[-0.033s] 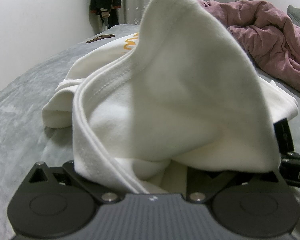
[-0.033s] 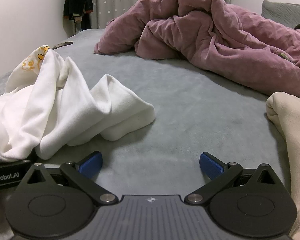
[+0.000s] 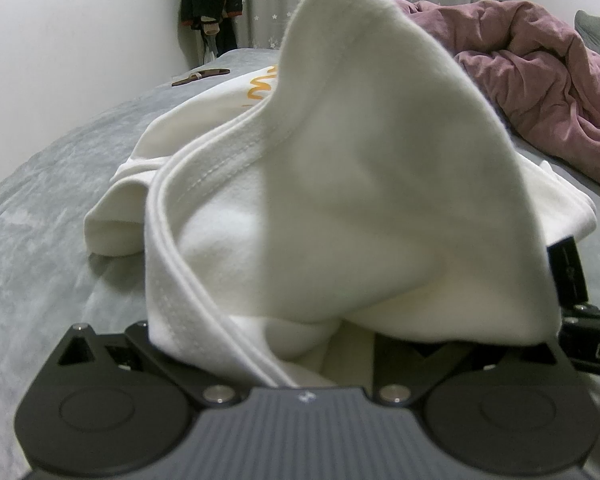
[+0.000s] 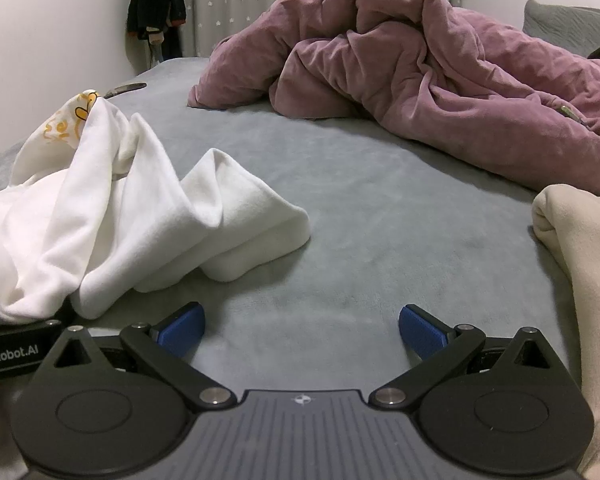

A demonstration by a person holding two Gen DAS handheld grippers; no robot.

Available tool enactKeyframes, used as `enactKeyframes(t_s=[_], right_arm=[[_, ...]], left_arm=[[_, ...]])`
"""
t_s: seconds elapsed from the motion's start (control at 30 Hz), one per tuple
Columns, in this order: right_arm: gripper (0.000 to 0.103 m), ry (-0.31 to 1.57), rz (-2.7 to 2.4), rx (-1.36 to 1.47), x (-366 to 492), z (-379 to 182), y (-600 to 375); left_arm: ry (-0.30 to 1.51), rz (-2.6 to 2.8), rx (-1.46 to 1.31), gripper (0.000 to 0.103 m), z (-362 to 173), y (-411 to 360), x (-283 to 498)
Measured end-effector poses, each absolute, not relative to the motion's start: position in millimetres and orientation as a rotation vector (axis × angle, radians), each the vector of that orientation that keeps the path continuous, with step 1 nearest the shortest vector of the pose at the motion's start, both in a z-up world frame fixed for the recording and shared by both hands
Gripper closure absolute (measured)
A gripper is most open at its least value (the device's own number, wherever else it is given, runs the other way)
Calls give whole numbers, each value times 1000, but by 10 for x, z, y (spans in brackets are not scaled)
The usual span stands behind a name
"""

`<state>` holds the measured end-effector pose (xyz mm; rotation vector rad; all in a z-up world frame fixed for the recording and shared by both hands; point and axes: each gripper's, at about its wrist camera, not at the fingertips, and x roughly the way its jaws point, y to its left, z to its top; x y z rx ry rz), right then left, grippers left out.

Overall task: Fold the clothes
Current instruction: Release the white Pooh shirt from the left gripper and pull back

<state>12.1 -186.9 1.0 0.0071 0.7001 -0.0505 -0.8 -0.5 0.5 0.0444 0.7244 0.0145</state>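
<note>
A white garment (image 3: 360, 180) with a yellow print fills the left wrist view. It rises in a peak straight out of my left gripper (image 3: 300, 344), and its stitched hem runs down between the jaws. The cloth hides the fingers, so their state does not show. In the right wrist view the same garment (image 4: 120, 220) lies crumpled on the grey bed at the left, draped over the left gripper's body (image 4: 4, 354). My right gripper (image 4: 300, 332) hovers low over bare sheet with its blue pads (image 4: 424, 332) wide apart and nothing between them.
A crumpled purple duvet (image 4: 420, 92) takes up the far right of the bed (image 4: 380, 220). A beige garment (image 4: 588, 280) lies at the right edge. Dark clothes (image 4: 156, 4) hang in the wall corner. A brown strap-like object (image 3: 200, 77) lies far left on the bed.
</note>
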Motion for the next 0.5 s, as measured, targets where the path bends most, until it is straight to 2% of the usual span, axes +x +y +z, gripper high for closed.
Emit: enactKeyframes(t_s=[0.5], right_arm=[[0,761,-137,32,75,116,-1779]], left_arm=[[784,19,29,0,106,30,-95]])
